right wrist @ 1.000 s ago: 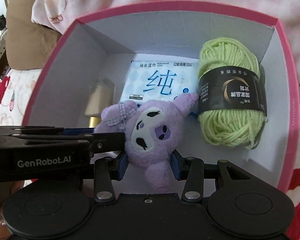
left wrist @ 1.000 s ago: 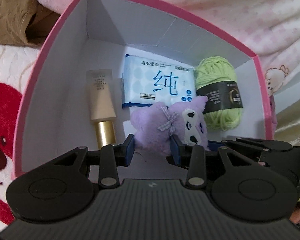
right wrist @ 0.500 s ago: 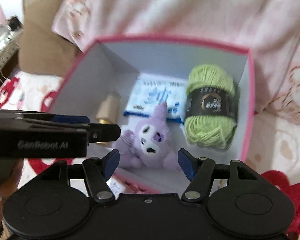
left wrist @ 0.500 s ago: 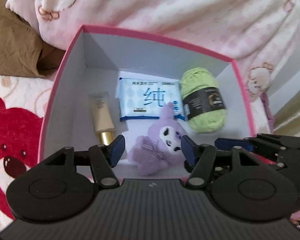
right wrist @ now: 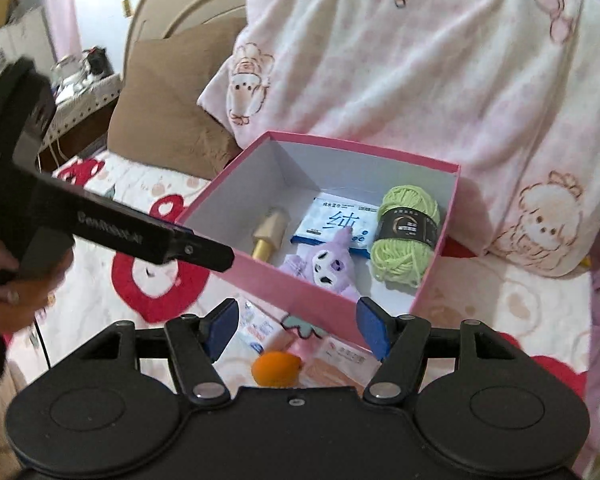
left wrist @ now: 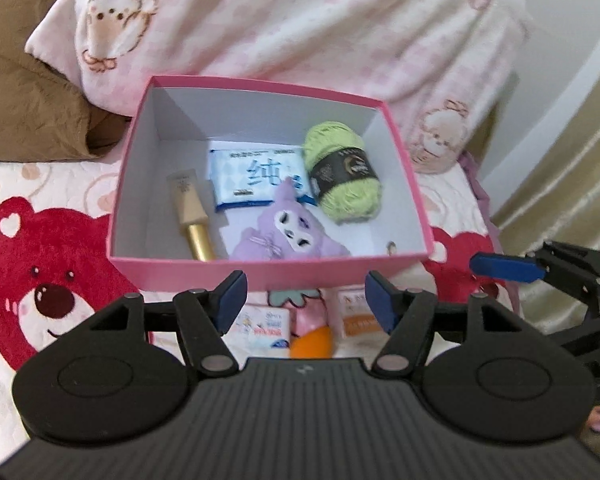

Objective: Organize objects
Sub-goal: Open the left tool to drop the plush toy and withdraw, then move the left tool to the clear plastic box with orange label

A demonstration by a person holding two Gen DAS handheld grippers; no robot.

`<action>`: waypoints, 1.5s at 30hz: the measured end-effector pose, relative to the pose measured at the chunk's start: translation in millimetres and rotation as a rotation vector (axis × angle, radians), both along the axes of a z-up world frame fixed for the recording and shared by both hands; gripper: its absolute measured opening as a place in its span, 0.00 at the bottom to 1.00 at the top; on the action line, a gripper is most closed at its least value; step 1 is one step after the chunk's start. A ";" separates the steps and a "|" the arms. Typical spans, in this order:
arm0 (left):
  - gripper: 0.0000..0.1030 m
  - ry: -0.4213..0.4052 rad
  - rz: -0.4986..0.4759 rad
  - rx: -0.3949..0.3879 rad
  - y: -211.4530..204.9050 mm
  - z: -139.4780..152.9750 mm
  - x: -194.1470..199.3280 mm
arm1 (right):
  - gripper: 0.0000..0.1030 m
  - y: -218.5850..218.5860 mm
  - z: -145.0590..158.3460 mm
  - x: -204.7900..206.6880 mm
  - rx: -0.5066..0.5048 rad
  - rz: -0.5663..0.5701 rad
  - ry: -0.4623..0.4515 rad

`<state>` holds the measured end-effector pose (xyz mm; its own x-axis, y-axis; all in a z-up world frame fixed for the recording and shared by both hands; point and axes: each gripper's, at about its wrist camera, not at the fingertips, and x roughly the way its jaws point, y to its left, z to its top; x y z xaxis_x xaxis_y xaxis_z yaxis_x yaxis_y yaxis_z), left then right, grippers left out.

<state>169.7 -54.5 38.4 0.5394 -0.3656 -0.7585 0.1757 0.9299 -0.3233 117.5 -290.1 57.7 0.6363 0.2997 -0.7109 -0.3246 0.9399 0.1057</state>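
A pink box (left wrist: 268, 270) (right wrist: 300, 286) on the bed holds a purple plush toy (left wrist: 286, 232) (right wrist: 328, 262), a green yarn ball (left wrist: 342, 176) (right wrist: 406, 234), a blue wipes pack (left wrist: 254, 174) (right wrist: 336, 222) and a beige tube with a gold cap (left wrist: 190, 212) (right wrist: 270, 232). My left gripper (left wrist: 306, 304) is open and empty, just in front of the box's near wall. My right gripper (right wrist: 296, 328) is open and empty, also in front of the box. An orange ball (left wrist: 312, 342) (right wrist: 276, 368) and small packets (left wrist: 266, 324) (right wrist: 340, 360) lie on the sheet between the fingers.
The sheet has red bear prints (left wrist: 40, 280). A pink blanket (left wrist: 300, 20) (right wrist: 420, 60) is piled behind the box and a brown pillow (left wrist: 28, 92) (right wrist: 168, 108) lies at the left. The left gripper's body (right wrist: 100, 232) crosses the right wrist view.
Both grippers let go of the purple plush toy, opened wide and pulled back out of the box. The toy now lies inside the box; loose items in front came into view.
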 end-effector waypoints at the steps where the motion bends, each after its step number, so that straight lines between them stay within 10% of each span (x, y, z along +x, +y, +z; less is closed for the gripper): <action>1: 0.63 -0.006 -0.012 -0.008 -2.2 -0.5 -4.7 | 0.68 -0.3 -2.0 -6.3 -0.018 0.008 -0.008; 23: 0.47 0.008 -0.103 0.058 -91.6 -117.9 3.2 | 0.68 -33.4 -116.9 -19.2 -0.143 -0.009 0.033; 39: 0.47 0.015 -0.048 0.054 -114.2 -126.6 17.7 | 0.57 -33.4 -150.1 -20.0 -0.048 -0.099 0.015; 45: 0.47 -0.036 -0.181 0.133 -134.2 -121.8 6.3 | 0.57 -31.7 -146.7 -48.8 0.041 -0.142 0.056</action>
